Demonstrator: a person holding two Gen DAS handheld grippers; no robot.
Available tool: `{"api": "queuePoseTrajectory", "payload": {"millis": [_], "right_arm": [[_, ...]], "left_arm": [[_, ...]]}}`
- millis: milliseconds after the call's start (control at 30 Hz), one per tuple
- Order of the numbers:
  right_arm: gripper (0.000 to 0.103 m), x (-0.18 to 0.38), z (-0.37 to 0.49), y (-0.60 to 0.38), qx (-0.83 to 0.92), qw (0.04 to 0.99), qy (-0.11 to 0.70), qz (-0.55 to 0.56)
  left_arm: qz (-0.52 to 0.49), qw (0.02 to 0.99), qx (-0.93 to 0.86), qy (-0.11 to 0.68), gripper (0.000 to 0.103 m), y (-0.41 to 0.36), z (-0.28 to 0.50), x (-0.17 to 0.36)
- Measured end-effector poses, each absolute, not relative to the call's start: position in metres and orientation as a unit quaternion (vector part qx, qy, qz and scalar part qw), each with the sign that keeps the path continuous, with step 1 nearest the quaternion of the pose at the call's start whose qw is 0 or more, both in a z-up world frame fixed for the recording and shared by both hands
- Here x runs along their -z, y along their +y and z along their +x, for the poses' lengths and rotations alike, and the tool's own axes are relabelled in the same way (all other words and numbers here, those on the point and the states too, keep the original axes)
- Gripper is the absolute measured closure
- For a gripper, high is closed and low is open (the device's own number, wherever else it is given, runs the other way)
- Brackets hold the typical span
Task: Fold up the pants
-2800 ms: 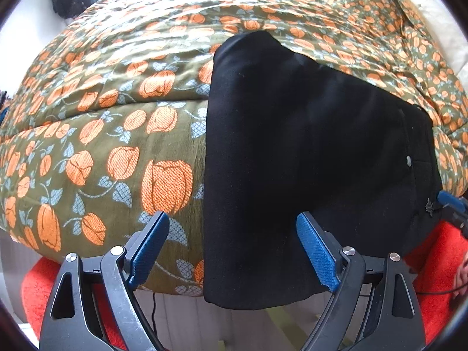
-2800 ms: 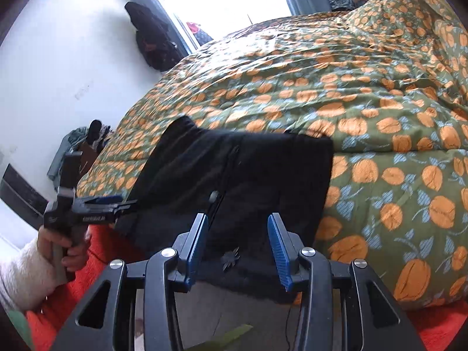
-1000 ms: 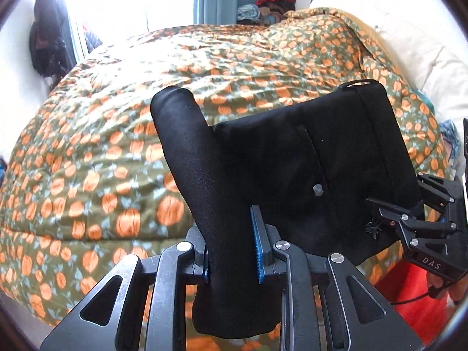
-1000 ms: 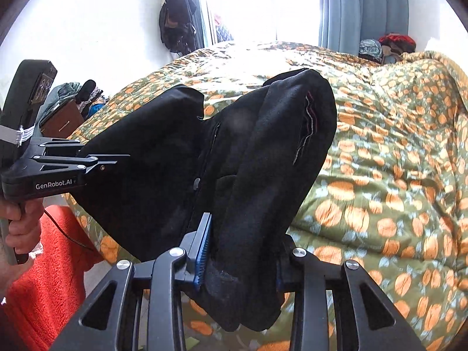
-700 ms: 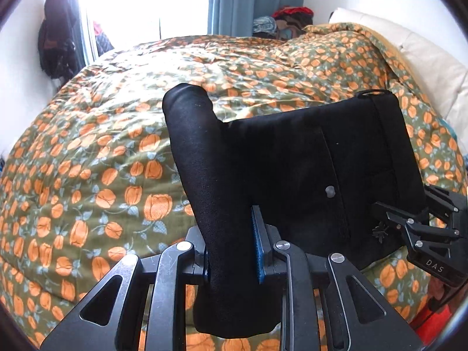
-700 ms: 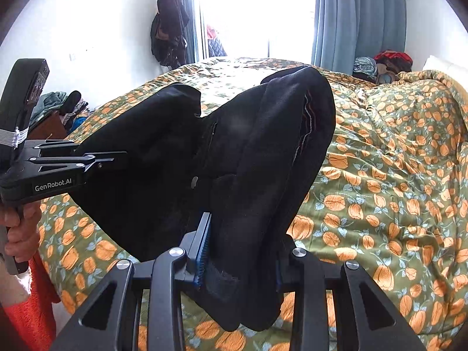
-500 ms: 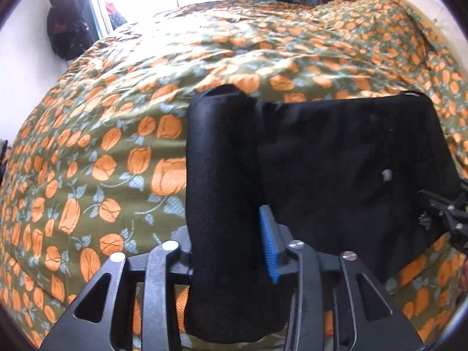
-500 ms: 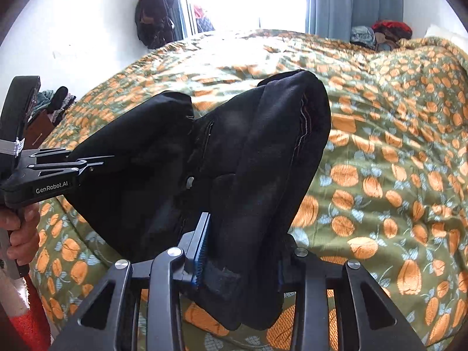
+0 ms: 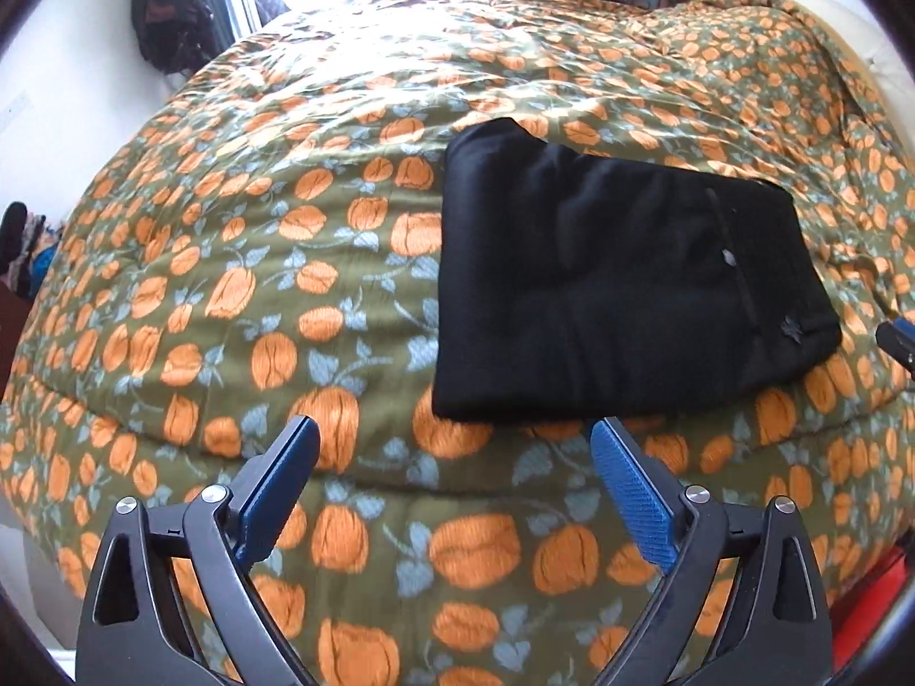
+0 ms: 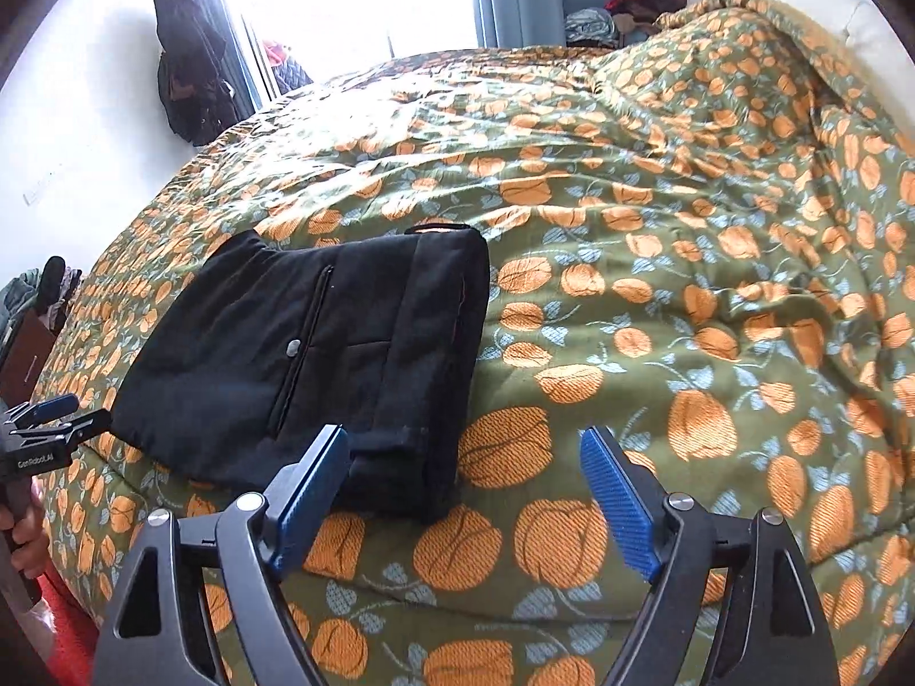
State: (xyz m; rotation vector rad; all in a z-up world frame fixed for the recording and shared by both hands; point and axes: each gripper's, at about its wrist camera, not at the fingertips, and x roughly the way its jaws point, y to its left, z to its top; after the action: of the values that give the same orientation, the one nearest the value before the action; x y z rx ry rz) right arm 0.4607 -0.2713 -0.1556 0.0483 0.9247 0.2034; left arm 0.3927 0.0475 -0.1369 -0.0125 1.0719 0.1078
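Observation:
The black pants [image 9: 606, 286] lie folded into a flat rectangle on the bedspread, also seen in the right wrist view as black pants [image 10: 320, 354] with a pocket zip and a small button. My left gripper [image 9: 454, 457] hovers just in front of the near edge, its jaws opening wide with nothing between them. My right gripper [image 10: 463, 469] sits at the near right corner of the pants, jaws opening too; the corner lies between the fingers, apart from the pads. The left gripper [image 10: 43, 417] also shows at the left edge of the right wrist view.
A green bedspread [image 9: 274, 297] with orange fruit print covers the whole bed. A curtain and bright window [image 10: 354, 6] stand at the back, dark clothes [image 10: 189, 74] hang on the left wall, and a clothes pile [image 10: 623, 11] lies at the far end.
Both grippers were shut on the lifted pants; they lowered the pants flat onto the bed, let go and drew back a little with jaws spread wide.

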Motion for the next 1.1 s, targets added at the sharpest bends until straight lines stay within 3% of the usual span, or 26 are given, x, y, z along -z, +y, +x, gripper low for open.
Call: {"api": "queuePoseTrajectory", "payload": {"millis": [433, 600, 1100], "right_arm": [[0.010, 0.108, 0.337, -0.231, -0.136, 0.886, 0.442, 0.002], [0.001, 0.098, 0.319, -0.218, -0.140, 0.888, 0.437, -0.006], [0.000, 0.074, 0.287, -0.200, -0.160, 0.884, 0.439, -0.019]], "left_arm": [[0.013, 0.872, -0.039, 0.488, 0.006, 0.015, 0.296, 0.096], [0.008, 0.876, -0.046, 0.479, 0.006, 0.016, 0.284, 0.088], [0.085, 0.902, -0.084, 0.415, 0.004, -0.001, 0.240, 0.060]]}}
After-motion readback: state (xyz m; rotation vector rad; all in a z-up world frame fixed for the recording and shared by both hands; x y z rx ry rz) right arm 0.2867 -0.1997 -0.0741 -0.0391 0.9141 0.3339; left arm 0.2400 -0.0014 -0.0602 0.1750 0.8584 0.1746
